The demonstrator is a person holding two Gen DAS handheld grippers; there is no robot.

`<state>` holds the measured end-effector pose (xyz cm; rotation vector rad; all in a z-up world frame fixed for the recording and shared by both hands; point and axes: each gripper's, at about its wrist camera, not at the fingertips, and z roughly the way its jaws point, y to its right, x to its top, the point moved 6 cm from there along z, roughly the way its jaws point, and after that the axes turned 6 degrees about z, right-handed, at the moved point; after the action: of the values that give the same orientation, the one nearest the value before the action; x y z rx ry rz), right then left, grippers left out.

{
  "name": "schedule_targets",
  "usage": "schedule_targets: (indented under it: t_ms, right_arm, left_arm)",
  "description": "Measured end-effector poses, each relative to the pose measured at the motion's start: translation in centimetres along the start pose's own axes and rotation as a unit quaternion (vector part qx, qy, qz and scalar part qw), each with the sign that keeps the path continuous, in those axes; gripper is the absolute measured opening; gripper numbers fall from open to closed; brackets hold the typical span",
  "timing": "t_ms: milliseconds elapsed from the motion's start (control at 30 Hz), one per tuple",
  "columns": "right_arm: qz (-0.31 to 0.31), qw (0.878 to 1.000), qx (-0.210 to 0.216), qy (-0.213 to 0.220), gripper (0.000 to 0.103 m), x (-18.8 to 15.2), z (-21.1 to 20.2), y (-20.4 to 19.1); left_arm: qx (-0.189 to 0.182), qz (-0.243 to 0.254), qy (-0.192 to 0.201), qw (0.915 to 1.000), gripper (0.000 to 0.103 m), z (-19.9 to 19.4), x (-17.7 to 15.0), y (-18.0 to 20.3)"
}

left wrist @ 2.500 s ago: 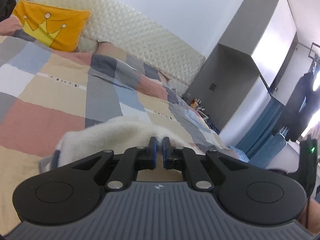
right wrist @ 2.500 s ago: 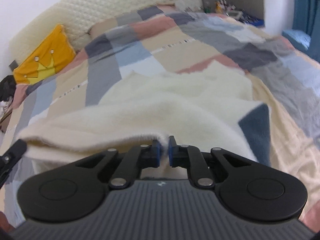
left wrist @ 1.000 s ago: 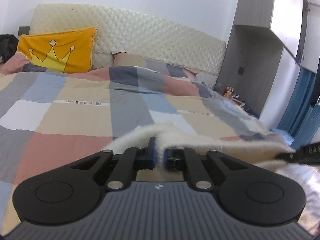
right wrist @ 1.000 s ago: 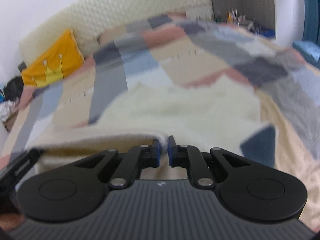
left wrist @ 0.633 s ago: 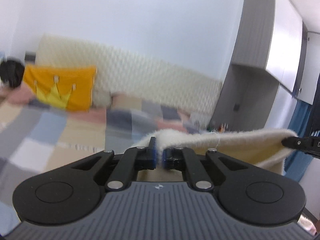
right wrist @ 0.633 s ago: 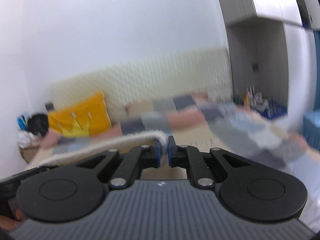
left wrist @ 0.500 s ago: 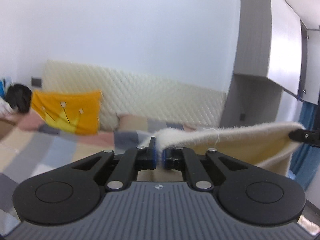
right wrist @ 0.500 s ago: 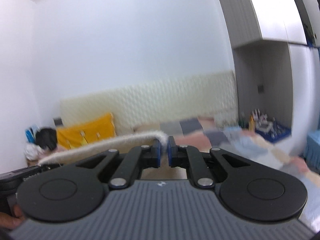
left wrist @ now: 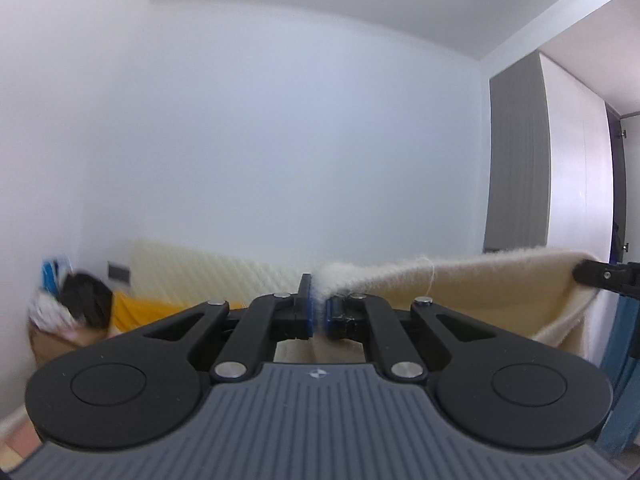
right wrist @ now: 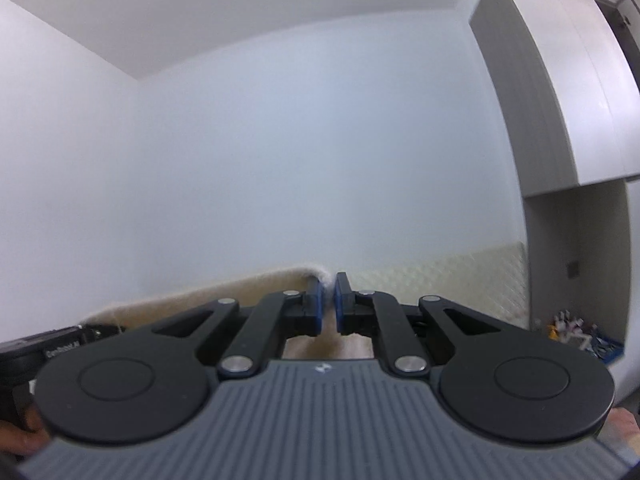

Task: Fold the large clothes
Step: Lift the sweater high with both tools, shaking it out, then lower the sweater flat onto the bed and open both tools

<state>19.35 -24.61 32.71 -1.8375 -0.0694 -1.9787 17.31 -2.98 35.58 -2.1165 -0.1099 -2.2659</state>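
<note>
Both hand-held grippers are up high, pointing roughly level at the far wall. The cream fleece garment (left wrist: 472, 280) hangs stretched between them. I read that as holding it by one edge so it drapes flat and the wrinkles drop out ahead of a fold.

Left hand-held gripper (left wrist: 317, 312): jaws pinched nearly closed on one fuzzy corner of the garment, fabric bunched between the blue pads (left wrist: 306, 312). From there the top edge runs right to the other gripper's tip at the frame edge.

Right hand-held gripper (right wrist: 328, 304): same, clamped on the opposite corner, with the edge trailing off left toward the other unit.

The garment's lower part is hidden below both bodies, so I can't tell if it clears the bed. Quilted headboard (right wrist: 440, 272) visible low on the far side, grey wardrobe (left wrist: 516, 160) to the right.
</note>
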Motion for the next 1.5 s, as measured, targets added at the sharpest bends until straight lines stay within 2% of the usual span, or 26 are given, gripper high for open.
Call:
schedule_targets:
  t_ms: [133,267,367,533,733,867,933,1067,1200,1367,1500]
  right_arm:
    - [0.006,1.000,0.024,0.011,0.009,2.3,-0.6,-2.3]
    - [-0.009,0.999,0.039,0.007,0.009,2.0,0.5,-4.8]
    - [-0.009,0.999,0.043,-0.018,0.009,-0.5,3.5,-5.8]
    - [-0.008,0.996,0.040,-0.082,0.009,-7.6,10.8,-6.3]
    - [-0.014,0.986,0.028,-0.166,0.009,-17.4,22.6,-6.1]
    - [-0.020,0.979,0.004,-0.201,0.009,-23.5,31.5,-4.8]
    - [-0.025,0.976,-0.008,-0.216,0.009,-26.4,34.5,-6.0]
    - [-0.050,0.964,-0.028,-0.261,0.009,-35.1,41.3,-6.7]
    - [-0.051,0.951,-0.031,-0.304,0.009,-41.8,46.6,-6.6]
    - [-0.081,0.935,-0.029,-0.343,0.009,-51.0,51.7,-5.8]
    - [-0.052,0.919,-0.032,-0.390,0.009,-57.8,54.5,-3.1]
  left_arm:
    - [0.013,0.006,0.018,0.9997,0.006,-3.1,3.7,-1.8]
    - [0.034,0.027,0.019,0.9989,0.006,-4.1,4.4,-3.6]
    - [0.045,0.033,-0.006,0.9984,0.006,-2.7,2.3,-5.7]
    - [0.073,0.026,-0.058,0.9953,0.007,2.5,-3.7,-9.6]
    - [0.108,0.005,-0.126,0.9862,0.007,11.7,-13.4,-15.3]
    - [0.124,0.004,-0.166,0.9783,0.007,20.8,-20.6,-19.5]
    - [0.132,0.010,-0.183,0.9742,0.007,25.7,-24.9,-21.3]
    - [0.136,0.002,-0.230,0.9635,0.007,36.2,-35.8,-25.9]
    - [0.128,0.012,-0.271,0.9539,0.007,46.0,-45.5,-31.5]
    - [0.105,0.029,-0.329,0.9382,0.007,53.8,-55.5,-34.3]
    - [0.078,0.024,-0.372,0.9247,0.009,57.5,-62.7,-35.6]
